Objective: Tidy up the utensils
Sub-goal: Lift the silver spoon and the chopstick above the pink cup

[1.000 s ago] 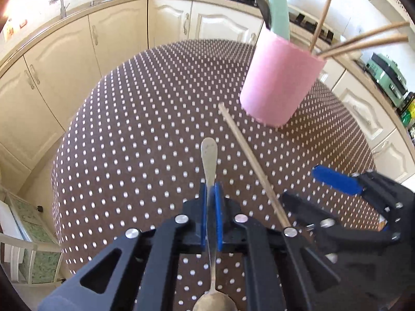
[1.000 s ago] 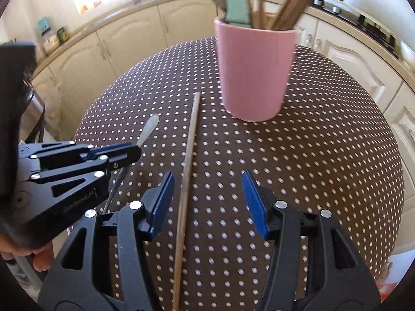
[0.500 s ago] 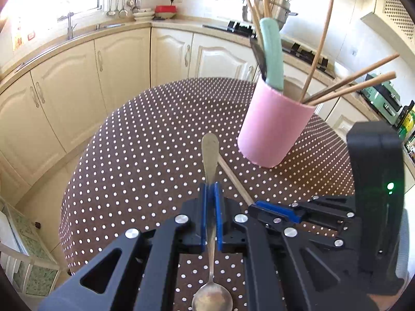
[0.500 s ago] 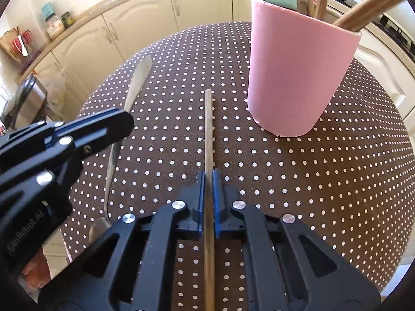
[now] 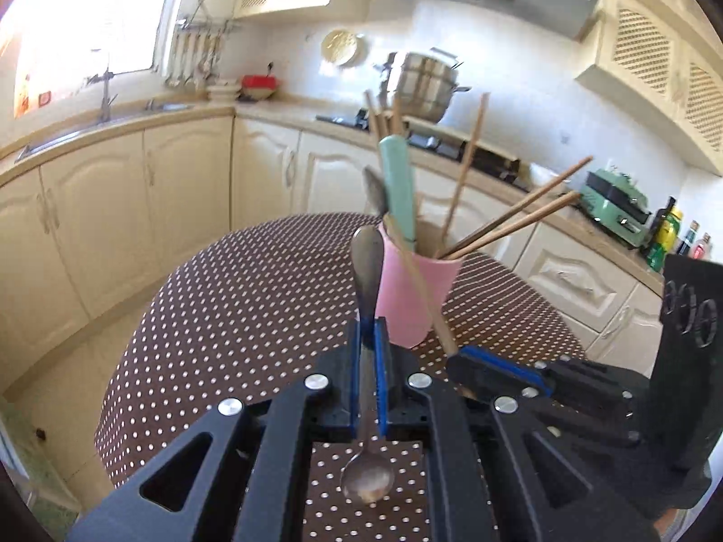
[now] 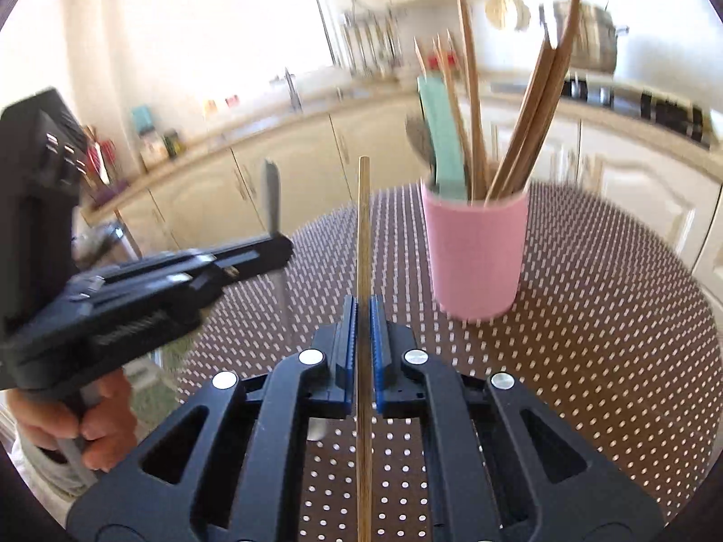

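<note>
Now both utensils off the tablecloth (image 5: 235,298) and up in the air, where a second ago both lay flat on it.

Far left in the right wrist view: a hand (image 6: 86,424) wrapped round the handle of the left gripper (image 5: 368,338). Jaws together, clamped on the neck of the metal spoon (image 5: 367,280); same hold as a second ago, only raised and tilted. Handle end of the spoon pointing forward, overlapping the pink cup (image 5: 415,298) in the left wrist view; bowl hanging back under the gripper body.

Centre: right gripper (image 6: 361,329), a second ago wide apart over the wooden chopstick (image 6: 363,271), now pinched shut on it about mid-length and lifted. Stick running straight forward, tip well above the cloth, to the left of the cup (image 6: 474,257) and short of it.

Right: pink cup standing upright on the dotted cloth, already bristling with chopsticks and a mint-green handled utensil (image 6: 440,135).

Judged from this: pick-up finished for both pieces, only the drop into the cup left. Likely snag: crowded rim, sticks splayed outward, so some care needed to find a gap, and probably one piece at a time.
</note>
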Demonstrator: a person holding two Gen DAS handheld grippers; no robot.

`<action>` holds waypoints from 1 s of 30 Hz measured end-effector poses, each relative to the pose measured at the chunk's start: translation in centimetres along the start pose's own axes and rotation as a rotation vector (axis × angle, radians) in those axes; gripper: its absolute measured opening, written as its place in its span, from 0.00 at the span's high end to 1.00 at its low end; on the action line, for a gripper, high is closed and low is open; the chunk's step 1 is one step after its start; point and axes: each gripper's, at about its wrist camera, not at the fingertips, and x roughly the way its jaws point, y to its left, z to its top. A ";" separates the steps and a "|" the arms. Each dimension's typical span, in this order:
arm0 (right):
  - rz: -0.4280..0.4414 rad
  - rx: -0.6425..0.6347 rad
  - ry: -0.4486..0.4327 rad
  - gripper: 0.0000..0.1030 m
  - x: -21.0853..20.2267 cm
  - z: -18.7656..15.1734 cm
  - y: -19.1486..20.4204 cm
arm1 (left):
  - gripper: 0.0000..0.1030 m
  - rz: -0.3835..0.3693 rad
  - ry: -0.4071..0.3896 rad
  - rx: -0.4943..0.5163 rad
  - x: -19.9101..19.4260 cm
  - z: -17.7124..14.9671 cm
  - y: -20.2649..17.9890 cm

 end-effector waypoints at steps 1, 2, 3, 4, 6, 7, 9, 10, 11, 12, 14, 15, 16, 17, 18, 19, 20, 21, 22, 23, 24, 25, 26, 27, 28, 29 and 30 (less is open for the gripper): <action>-0.002 -0.003 -0.037 0.94 -0.7 0.1 -0.5 | 0.95 -0.007 -0.009 0.004 -0.2 0.1 -0.2; -0.001 -0.005 -0.071 0.94 -1.4 0.1 -0.5 | 0.95 -0.016 -0.019 0.006 -0.5 0.1 -0.4; -0.001 -0.007 -0.097 0.94 -1.7 0.2 -0.5 | 0.95 -0.023 -0.028 0.009 -0.8 0.0 -0.7; -0.006 -0.014 -0.127 0.94 -2.4 0.3 -0.8 | 0.95 -0.030 -0.039 0.014 -1.0 0.1 -1.0; -0.001 -0.026 -0.192 0.94 -3.5 0.4 -0.7 | 0.96 -0.037 -0.051 0.028 -1.3 0.3 -1.4; -0.002 -0.027 -0.215 0.94 -4.0 0.4 -0.7 | 0.98 -0.042 -0.055 0.033 -1.4 0.4 -1.6; -0.003 -0.023 -0.271 0.94 -5.1 0.6 -0.5 | 0.99 -0.050 -0.058 0.039 -1.3 0.6 -1.8; -0.001 -0.019 -0.292 0.94 -5.6 0.6 -0.7 | 0.99 -0.051 -0.053 0.043 -1.0 0.7 -1.9; -0.004 -0.016 -0.306 0.94 -5.9 0.6 -0.9 | 0.99 -0.049 -0.048 0.046 -0.7 0.9 -2.0; -0.006 -0.012 -0.323 0.94 -6.0 0.8 -1.0 | 0.99 -0.047 -0.040 0.046 -0.4 0.9 -2.0; -0.010 -0.005 -0.347 0.94 -5.8 1.3 -1.1 | 0.99 -0.051 -0.034 0.042 0.0 1.0 -1.9; -0.020 -0.001 -0.366 0.94 -6.4 1.3 -1.4 | 0.99 -0.051 -0.034 0.035 0.1 1.0 -1.9; -0.023 0.004 -0.393 0.94 -6.8 1.2 -1.3 | 0.99 -0.052 -0.039 0.032 0.1 1.1 -1.9; -0.032 0.015 -0.420 0.94 -7.2 1.2 -1.4 | 0.99 -0.055 -0.044 0.033 0.0 1.1 -1.9; -0.051 0.026 -0.451 0.94 -7.7 1.2 -1.7 | 0.99 -0.060 -0.059 0.037 -0.3 1.3 -2.1; -0.059 0.034 -0.477 0.94 -8.0 1.3 -2.0 | 0.99 -0.062 -0.069 0.039 -0.4 1.5 -2.1; -0.068 0.042 -0.501 0.94 -8.2 1.5 -2.4 | 0.99 -0.066 -0.085 0.044 -0.8 1.9 -2.3; -0.086 0.053 -0.531 0.94 -8.5 1.7 -2.8 | 0.99 -0.070 -0.098 0.047 -1.0 2.2 -2.5; -0.092 0.061 -0.552 0.94 -8.8 2.1 -3.2 | 0.99 -0.076 -0.113 0.050 -1.3 2.6 -2.7; -0.095 0.072 -0.571 0.94 -9.0 2.5 -3.7 | 0.99 -0.079 -0.125 0.052 -1.5 2.9 -2.9; -0.103 0.082 -0.590 0.94 -9.1 2.9 -4.2 | 0.99 -0.084 -0.141 0.058 -1.8 3.6 -3.2; -0.111 0.094 -0.614 0.94 -9.1 3.3 -4.8 | 0.99 -0.087 -0.152 0.062 -2.0 4.0 -3.3; -0.118 0.103 -0.632 0.94 -9.2 3.6 -5.3 | 0.99 -0.090 -0.165 0.066 -2.2 4.5 -3.6; -0.123 0.114 -0.647 0.94 -9.3 3.9 -5.8 | 0.99 -0.093 -0.181 0.071 -2.4 5.2 -3.8; -0.127 0.128 -0.664 0.94 -9.1 4.4 -6.5 | 0.99 -0.094 -0.194 0.073 -2.6 5.7 -4.0; -0.136 0.141 -0.680 0.94 -8.8 4.8 -7.2 | 0.99 -0.094 -0.207 0.078 -2.7 6.5 -4.2; -0.136 0.156 -0.702 0.94 -8.6 5.2 -7.9 | 0.99 -0.095 -0.215 0.081 -2.9 6.8 -4.5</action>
